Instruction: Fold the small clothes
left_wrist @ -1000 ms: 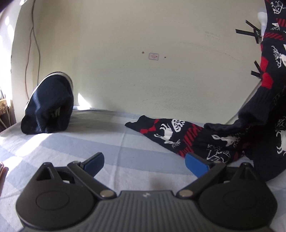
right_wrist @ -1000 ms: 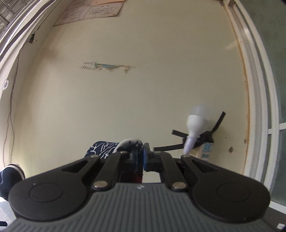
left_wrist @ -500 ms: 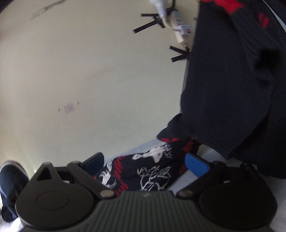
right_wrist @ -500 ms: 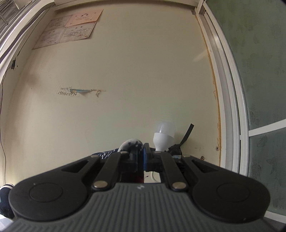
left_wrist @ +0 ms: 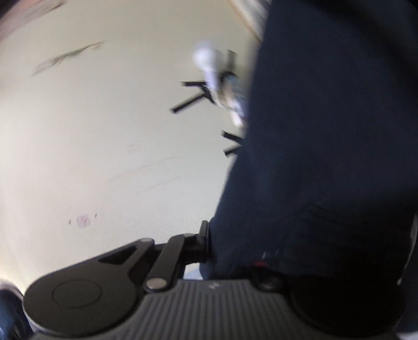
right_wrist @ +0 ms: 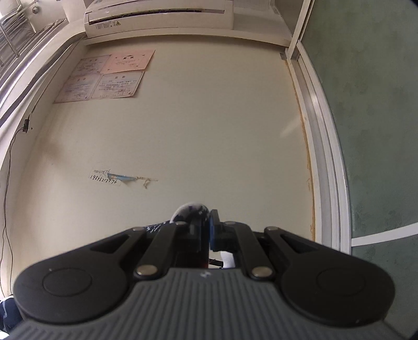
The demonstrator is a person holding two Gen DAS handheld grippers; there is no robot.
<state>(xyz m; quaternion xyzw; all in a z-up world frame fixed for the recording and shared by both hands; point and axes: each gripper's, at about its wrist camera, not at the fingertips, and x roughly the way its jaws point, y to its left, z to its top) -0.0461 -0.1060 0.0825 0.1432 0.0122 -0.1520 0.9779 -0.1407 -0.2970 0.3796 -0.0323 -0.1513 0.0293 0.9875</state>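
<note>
Ahead of you stands a cream wall [right_wrist: 198, 136], with an air conditioner [right_wrist: 159, 15] at the top of the right wrist view and four paper notices [right_wrist: 104, 78] at upper left. You have a white frame [right_wrist: 321, 157] with green frosted glass [right_wrist: 378, 117] down the right side and a thin black cable [right_wrist: 7, 183] along the left edge. In the blurred left wrist view you see a white bulb [left_wrist: 209, 60] and black tape strips [left_wrist: 188, 102] on the wall.

Left view motion-blurred; dark garment [left_wrist: 326, 157] covers the left gripper's [left_wrist: 209, 245] right finger. Wall bulb [left_wrist: 207, 58] smeared.
</note>
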